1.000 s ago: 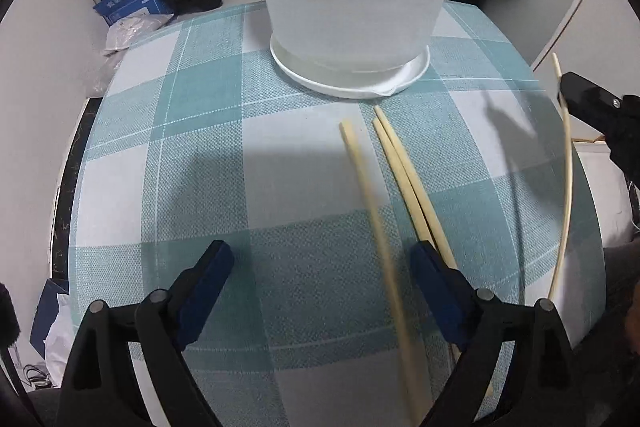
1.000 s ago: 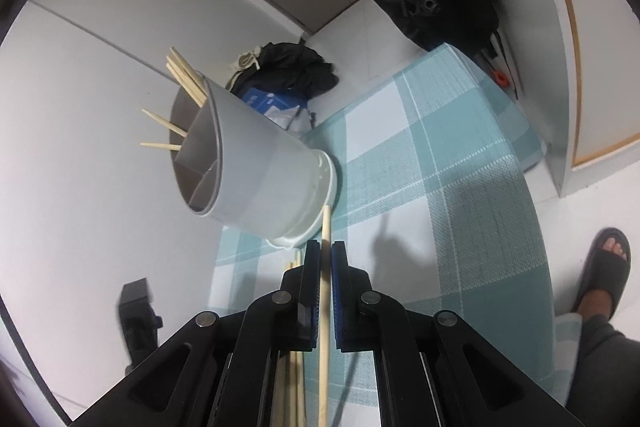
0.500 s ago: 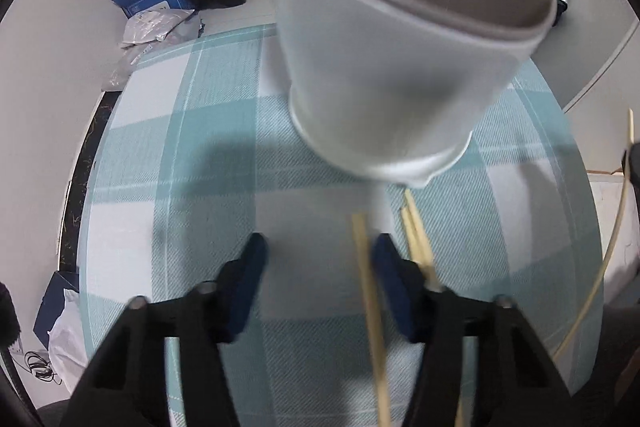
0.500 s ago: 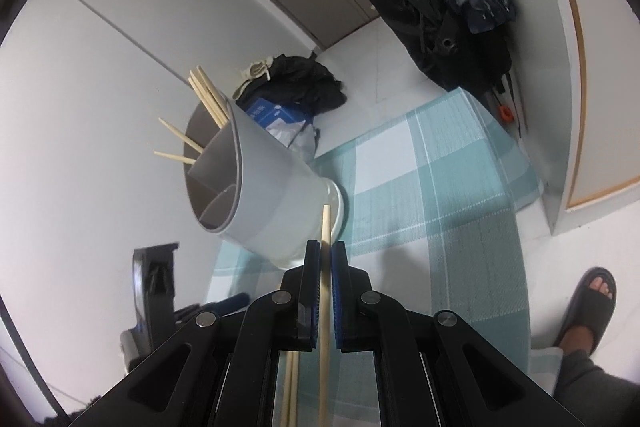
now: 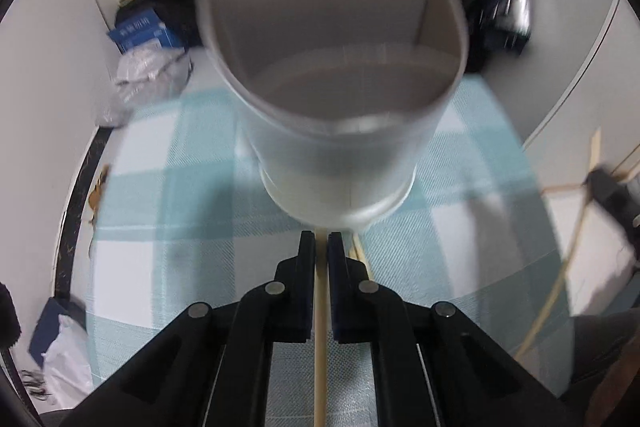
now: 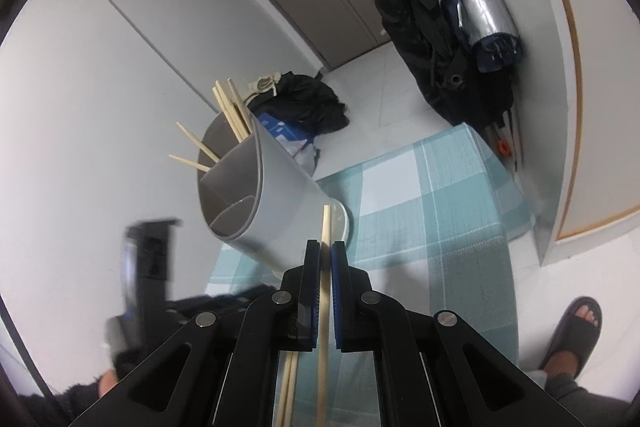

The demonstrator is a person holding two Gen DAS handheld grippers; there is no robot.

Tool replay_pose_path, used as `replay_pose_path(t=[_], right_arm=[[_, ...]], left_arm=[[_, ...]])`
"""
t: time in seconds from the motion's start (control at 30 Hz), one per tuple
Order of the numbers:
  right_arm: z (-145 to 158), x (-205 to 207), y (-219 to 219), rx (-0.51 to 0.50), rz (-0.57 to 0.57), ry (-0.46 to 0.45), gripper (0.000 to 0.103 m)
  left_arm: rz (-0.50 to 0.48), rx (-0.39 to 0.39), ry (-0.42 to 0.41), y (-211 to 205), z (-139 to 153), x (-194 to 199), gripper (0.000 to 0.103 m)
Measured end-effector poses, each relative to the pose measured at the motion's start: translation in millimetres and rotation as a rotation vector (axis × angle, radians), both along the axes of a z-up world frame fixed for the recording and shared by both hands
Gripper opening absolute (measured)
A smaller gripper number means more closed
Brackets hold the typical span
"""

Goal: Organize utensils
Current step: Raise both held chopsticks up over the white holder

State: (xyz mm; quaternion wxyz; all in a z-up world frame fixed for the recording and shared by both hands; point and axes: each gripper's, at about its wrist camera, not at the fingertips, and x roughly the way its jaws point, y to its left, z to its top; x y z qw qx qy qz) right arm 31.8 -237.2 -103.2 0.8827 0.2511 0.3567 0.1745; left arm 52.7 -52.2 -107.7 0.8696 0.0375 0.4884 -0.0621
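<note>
Two grips: each hand-held gripper pinches one chopstick.
Left hand-held gripper [image 5: 321, 239]: jaws just closed on chopstick [image 5: 320, 347]; were wide before.
Right hand-held gripper [image 6: 325, 247]: still clenched on its chopstick [image 6: 325, 291].
Holder [image 5: 340, 147]: on checked counter [image 5: 160, 267], now nearer.

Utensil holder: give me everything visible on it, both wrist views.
The utensil holder is a pale grey, plastic-looking tapered cup with a darker grey inside, split by dividers into compartments. It stands upright on the checked tablecloth. Several chopsticks lean out of the rear compartments; the front one looks empty.
</note>
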Motion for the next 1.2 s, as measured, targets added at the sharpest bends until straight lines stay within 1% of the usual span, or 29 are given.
replay_pose_path(t=[0.07, 0.1, 0.17, 0.23, 0.27, 0.33, 0.37, 0.47, 0.6, 0.7, 0.83, 0.9, 1.0, 1.13, 1.2], right_arm=[[2.3, -8.3, 2.0, -0.014, -0.018, -0.011, 0.004], [3.7, -13.3, 2.5, -0.022, -0.032, -0.020, 0.004], [6.7, -21.7, 3.2, -0.025, -0.050, -0.034, 0.004], [11.6, -27.0, 6.6, -0.039, -0.061, -0.048, 0.004], [14.9, -29.4, 9.0, -0.051, -0.062, -0.061, 0.004], [25.8, -36.8, 17.2, -0.094, -0.064, -0.109, 0.004], [31.3, -40.5, 21.9, -0.116, -0.062, -0.135, 0.004], [41.8, -49.7, 35.7, -0.157, -0.071, -0.180, 0.004], [46.5, -61.9, 54.8, -0.204, -0.097, -0.200, 0.004], [46.0, -65.5, 64.0, -0.221, -0.098, -0.194, 0.004], [47.4, -69.5, 69.8, -0.232, -0.106, -0.196, 0.004], [49.2, -71.4, 70.1, -0.214, -0.114, -0.196, 0.004], [53.5, -73.2, 69.3, -0.177, -0.119, -0.185, 0.004], [65.9, -78.3, 73.6, -0.181, -0.112, -0.215, 0.004], [74.5, -79.7, 75.7, -0.181, -0.107, -0.236, 0.004]], left_arm=[[-0.003, -0.048, -0.070, 5.3, 17.9, -14.9, 0.002], [-0.023, -0.074, -0.123, 9.5, 30.3, -25.2, 0.002], [-0.031, -0.073, -0.172, 9.5, 41.7, -37.3, 0.002], [-0.047, -0.116, -0.219, 14.3, 53.5, -52.3, 0.002], [-0.049, -0.119, -0.229, 13.8, 54.7, -45.5, 0.002], [-0.049, -0.132, -0.252, 18.9, 59.7, -53.5, 0.002], [-0.050, -0.152, -0.259, 22.4, 62.3, -58.8, 0.002], [-0.054, -0.186, -0.263, 24.9, 63.9, -42.2, 0.002], [-0.060, -0.194, -0.307, 20.0, 75.3, -49.5, 0.002], [-0.058, -0.200, -0.314, 20.9, 84.3, -57.2, 0.002], [-0.052, -0.207, -0.317, 26.2, 87.6, -61.5, 0.002], [-0.050, -0.201, -0.313, 29.0, 89.8, -61.6, 0.002], [-0.044, -0.219, -0.305, 34.4, 93.7, -60.1, 0.002], [-0.047, -0.223, -0.308, 36.8, 103.1, -58.7, 0.002], [-0.067, -0.246, -0.319, 37.2, 111.0, -59.4, 0.002]])
